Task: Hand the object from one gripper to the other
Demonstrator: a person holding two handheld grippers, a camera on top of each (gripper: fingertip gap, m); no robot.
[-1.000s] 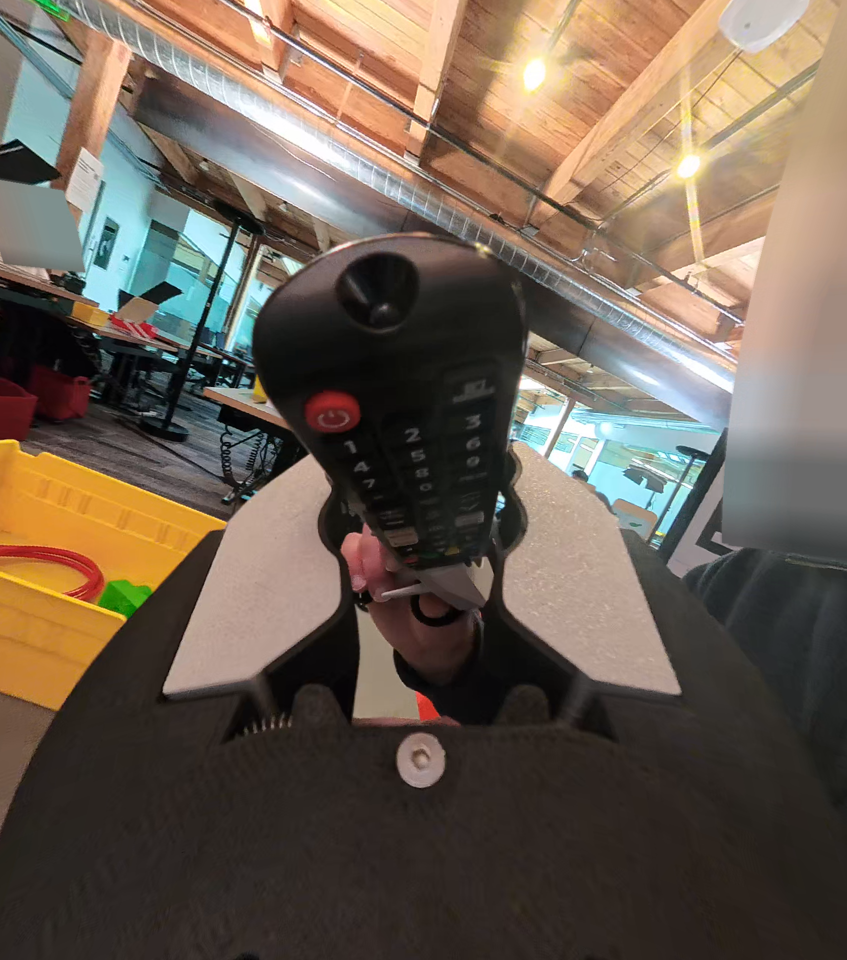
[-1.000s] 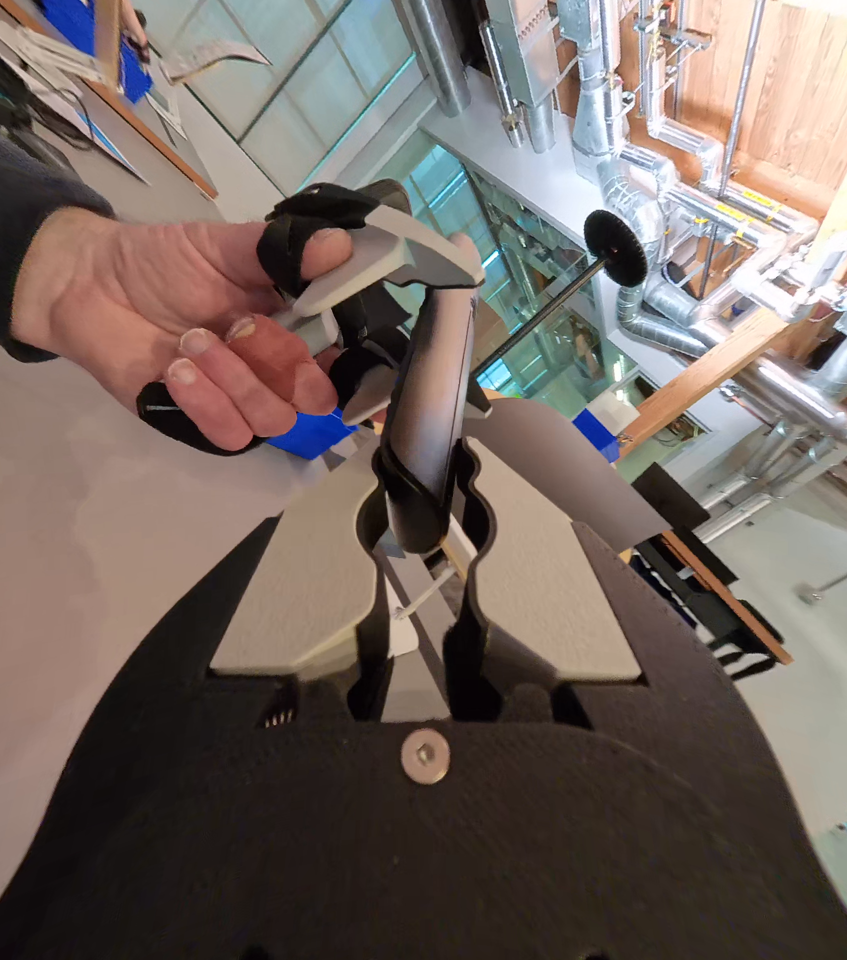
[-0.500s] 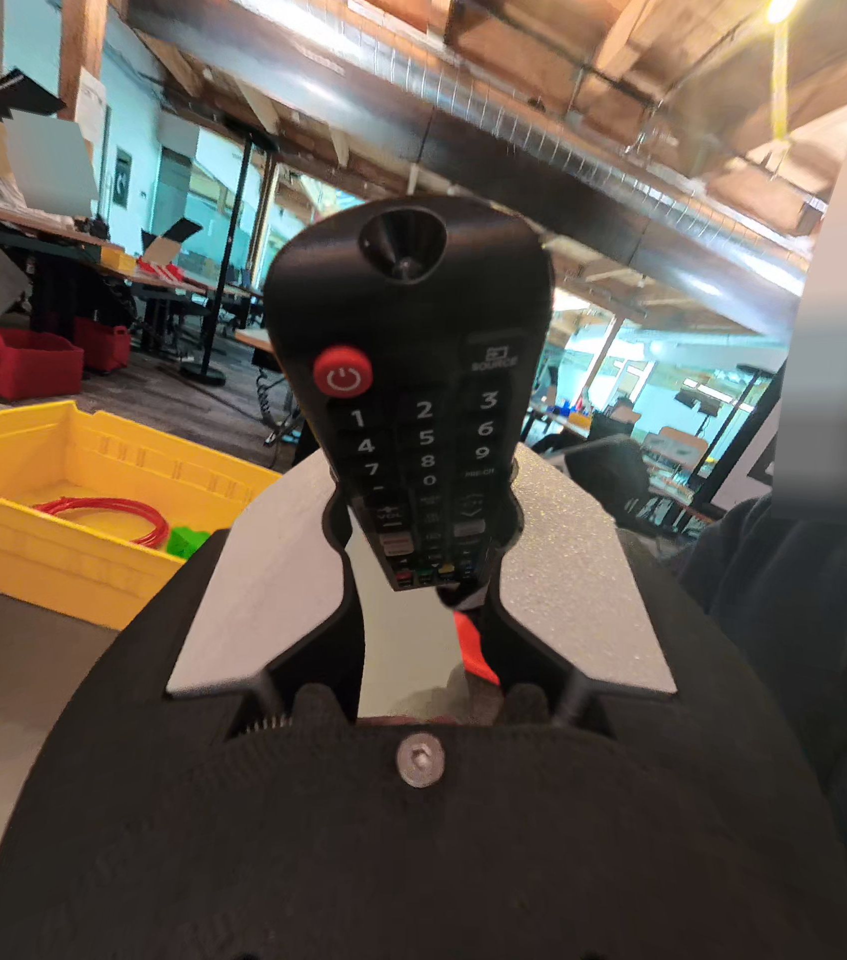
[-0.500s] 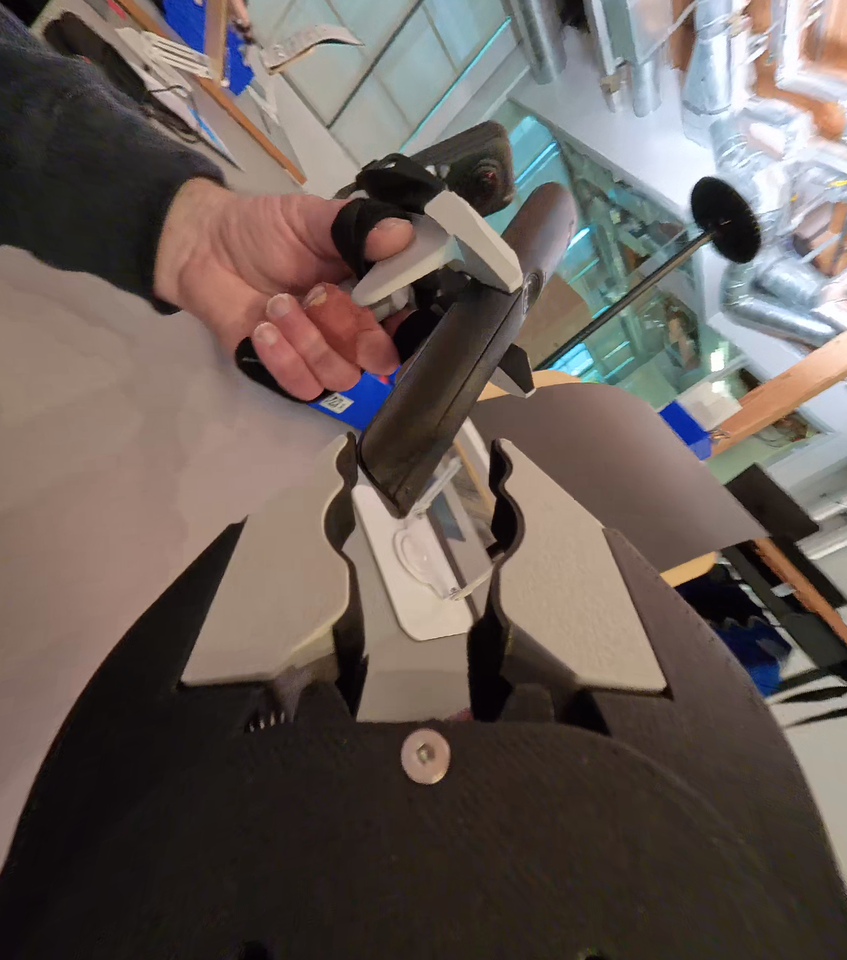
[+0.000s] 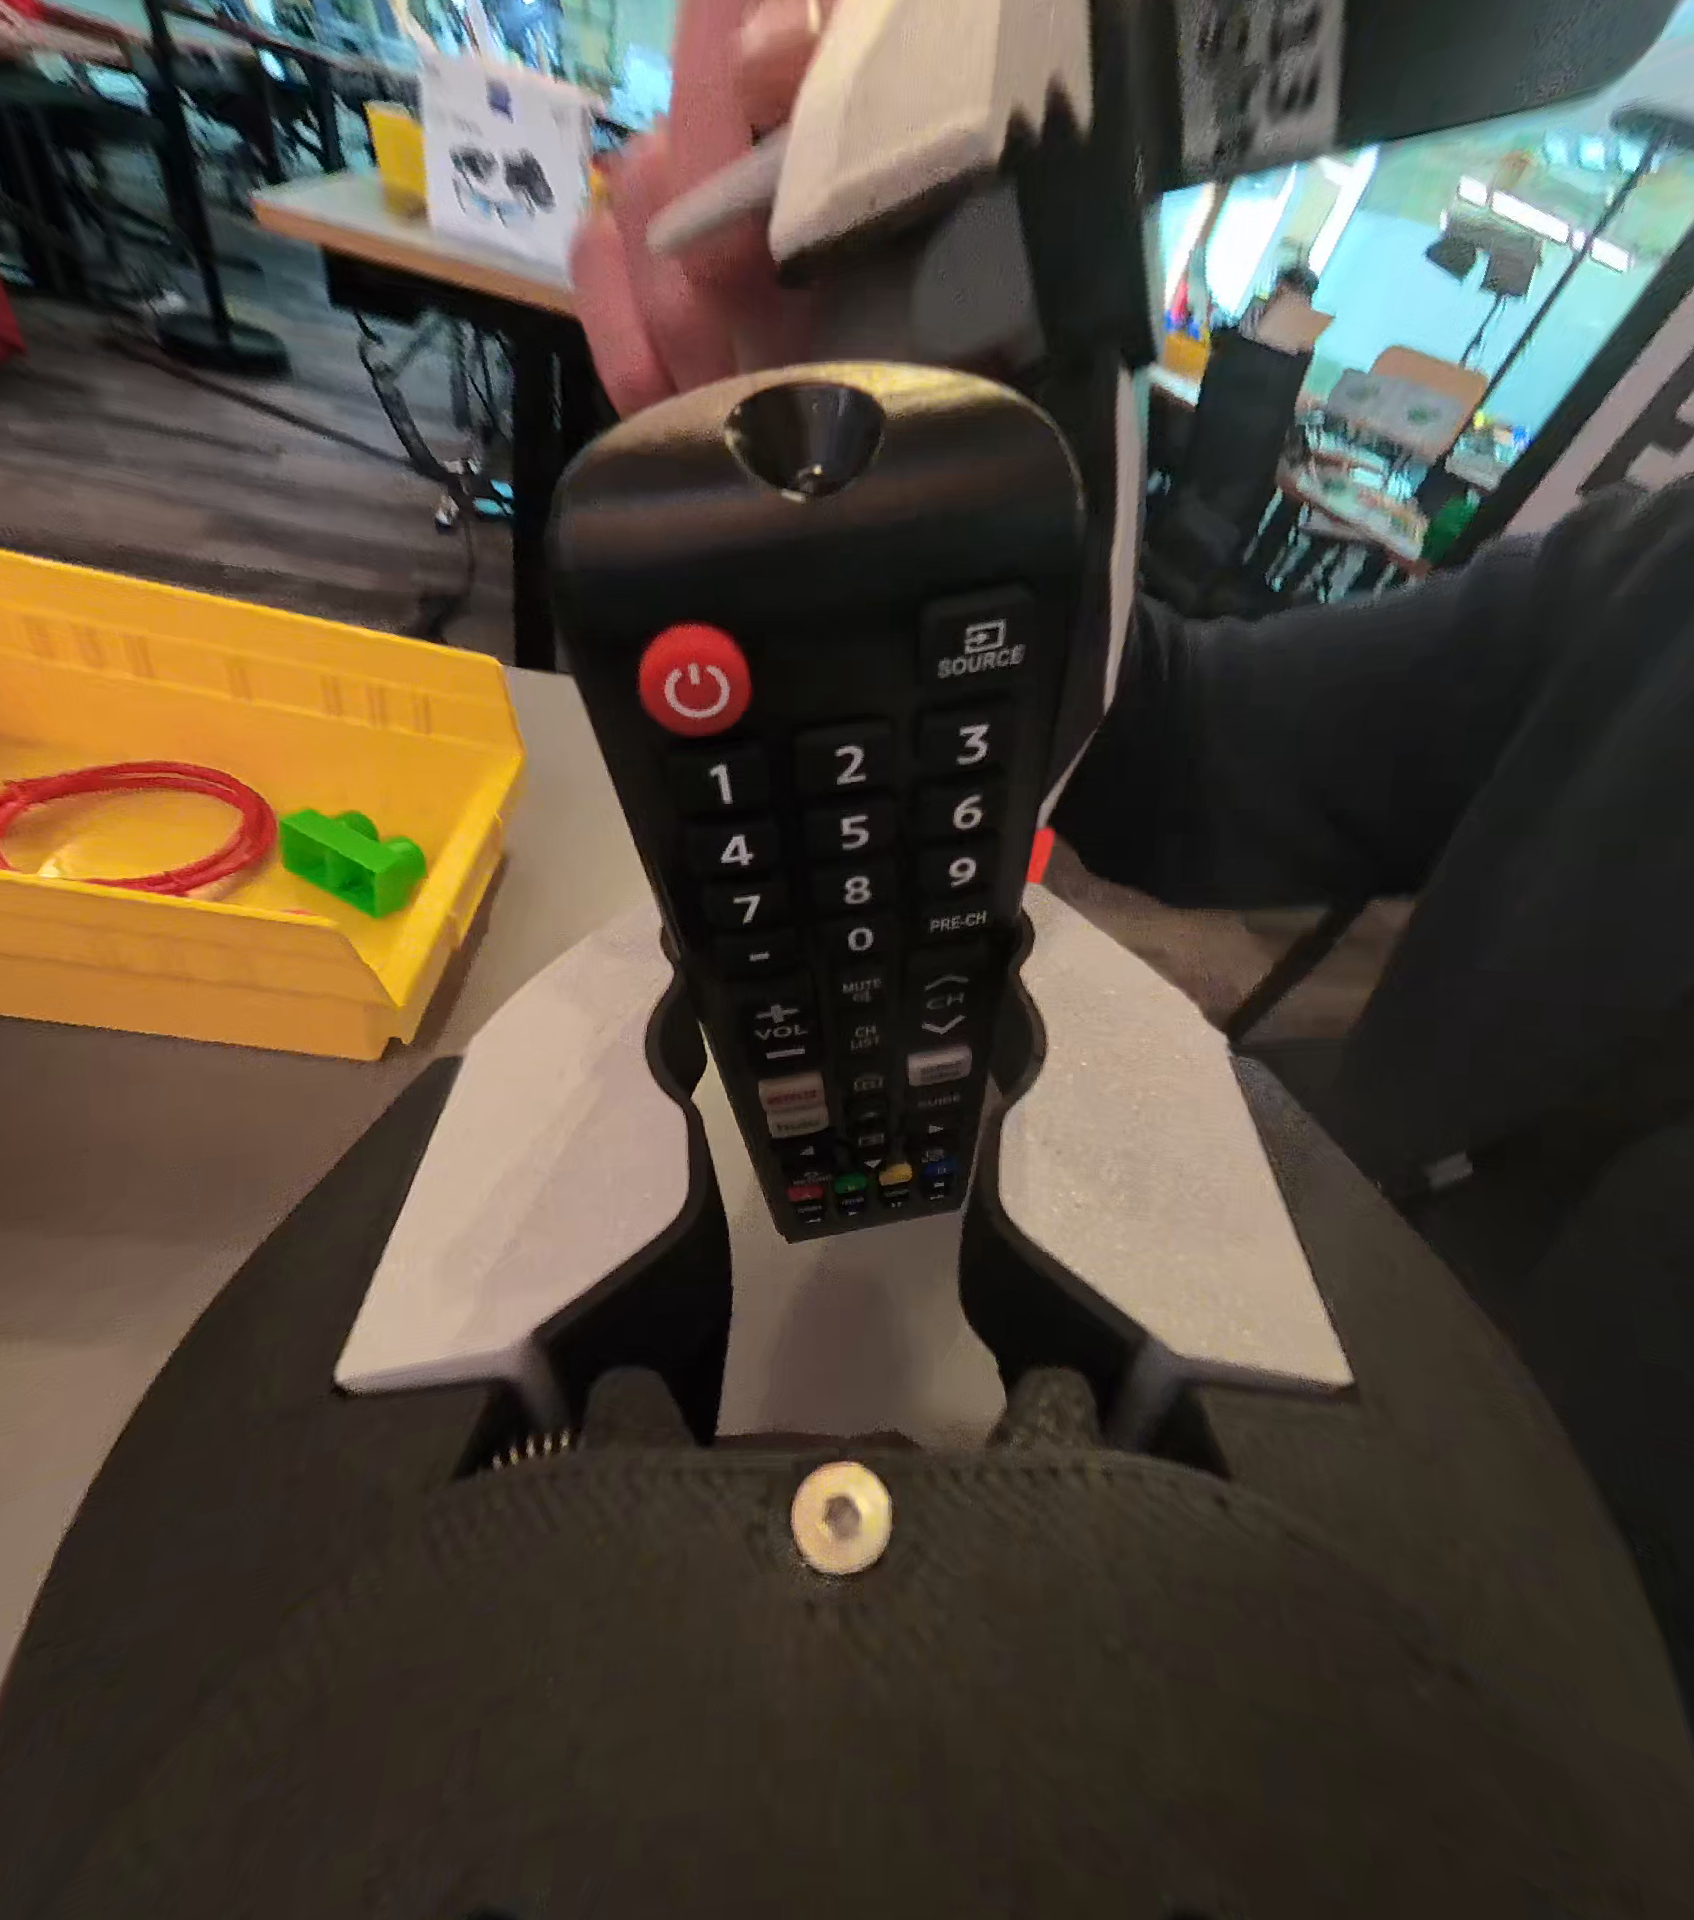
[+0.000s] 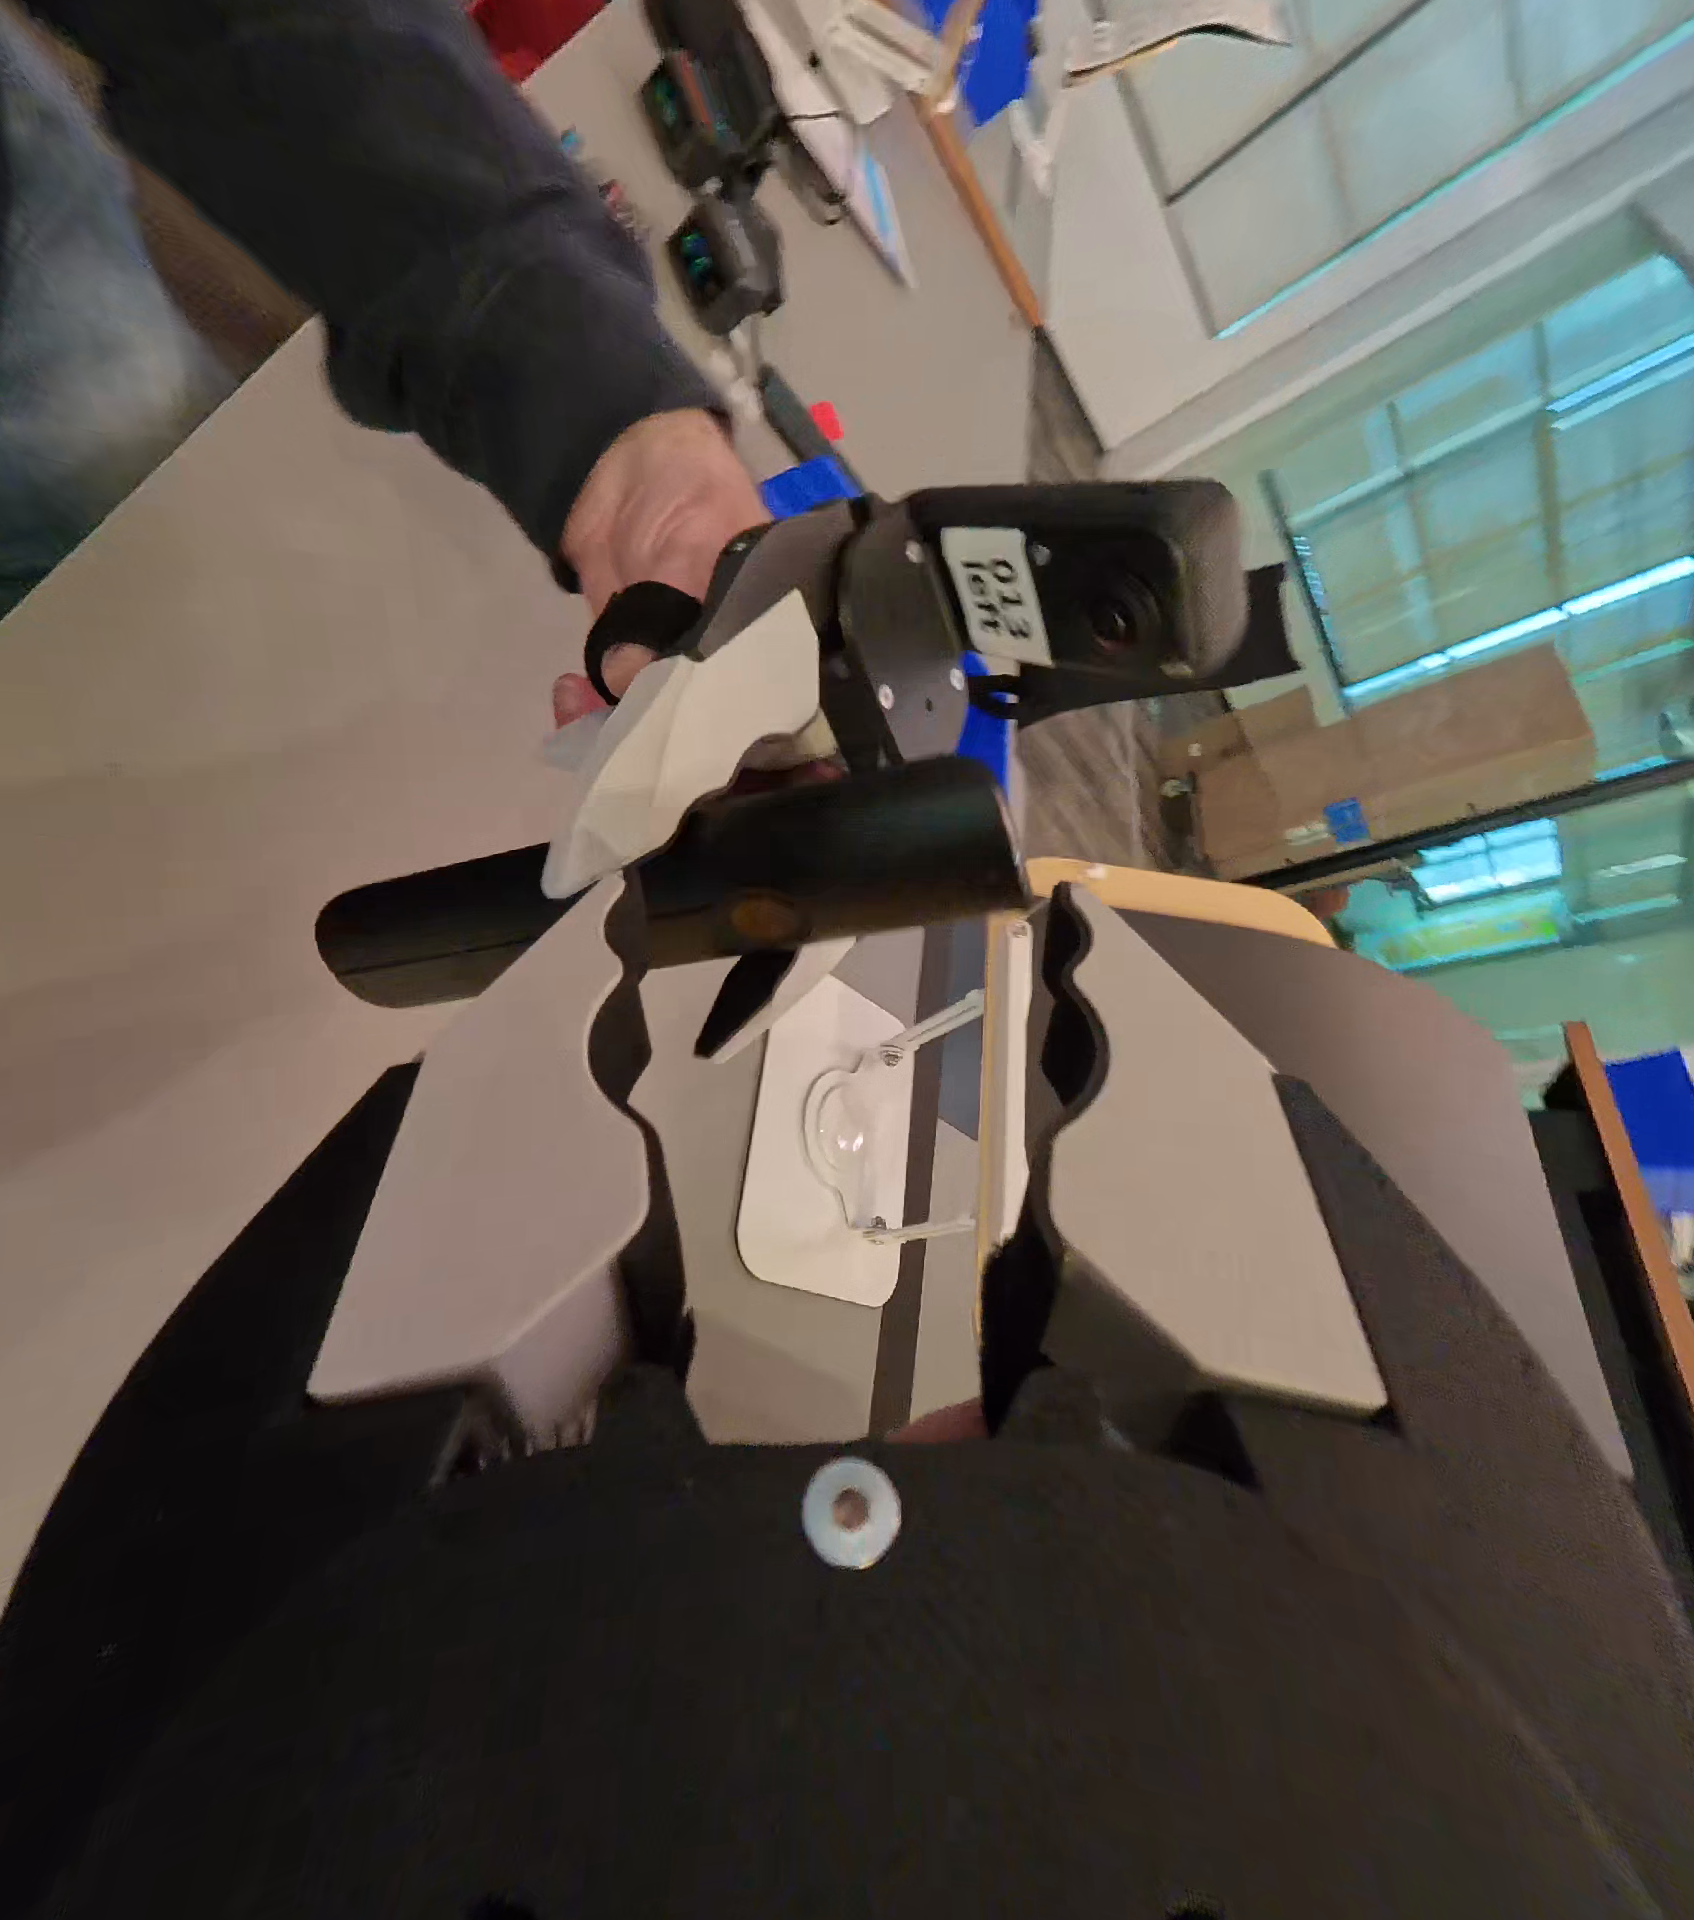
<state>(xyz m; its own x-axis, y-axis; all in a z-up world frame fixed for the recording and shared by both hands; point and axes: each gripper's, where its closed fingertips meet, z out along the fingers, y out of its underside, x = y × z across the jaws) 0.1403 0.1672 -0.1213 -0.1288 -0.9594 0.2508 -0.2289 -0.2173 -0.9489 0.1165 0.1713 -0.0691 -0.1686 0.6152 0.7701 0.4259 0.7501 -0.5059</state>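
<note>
A black remote [image 5: 822,790] with a red power button stands between the fingers of my left gripper [image 5: 848,997], which is shut on its lower half, buttons toward the camera. In the right wrist view the remote [image 6: 822,873] lies crosswise just past my fingertips, gripped by the white fingers [image 6: 697,748] of the left gripper. My right gripper [image 6: 838,925] is open and empty, jaws wide apart. It shows blurred in the left wrist view [image 5: 905,135], above the remote's far end.
A yellow bin [image 5: 386,977] on the grey table [image 5: 74,1195] at left holds a red wire coil [image 5: 105,821] and a green block [image 5: 349,857]. A dark sleeve [image 5: 1445,727] fills the right. A white plate with a clear dome [image 6: 822,1174] lies on the table.
My right gripper has opened, let go of the remote's end and drawn back. My left gripper keeps the remote and has tipped down toward the table and bin.
</note>
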